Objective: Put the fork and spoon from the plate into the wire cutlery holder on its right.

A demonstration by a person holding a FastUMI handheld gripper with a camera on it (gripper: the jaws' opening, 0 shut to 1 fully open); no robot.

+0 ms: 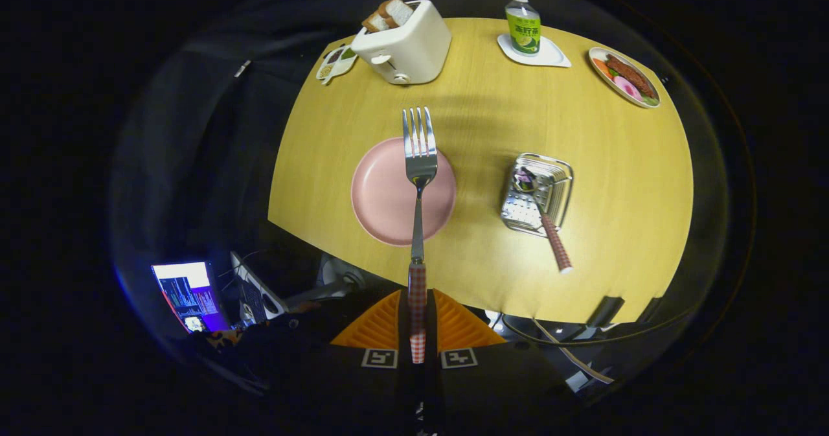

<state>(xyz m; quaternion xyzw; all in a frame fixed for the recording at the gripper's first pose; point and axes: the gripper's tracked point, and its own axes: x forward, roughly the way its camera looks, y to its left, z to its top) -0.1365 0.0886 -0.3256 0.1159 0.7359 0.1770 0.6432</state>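
Observation:
My gripper (418, 322) is shut on the checked handle of the fork (419, 164), both fingers pressing its sides. The fork points straight ahead, held high above the table, its tines over the far rim of the pink plate (382, 196). The plate has nothing on it. To the plate's right stands the wire cutlery holder (547, 212). The spoon (541, 216) lies in it, bowl down inside and checked handle sticking out toward me.
On the round wooden table (615, 164), a cream toaster (405, 44) with bread stands at the far side, a small dish (335, 63) to its left. A green bottle (523, 24) on a white coaster and a plate of food (625, 76) sit far right. A lit screen (188, 293) shows below left.

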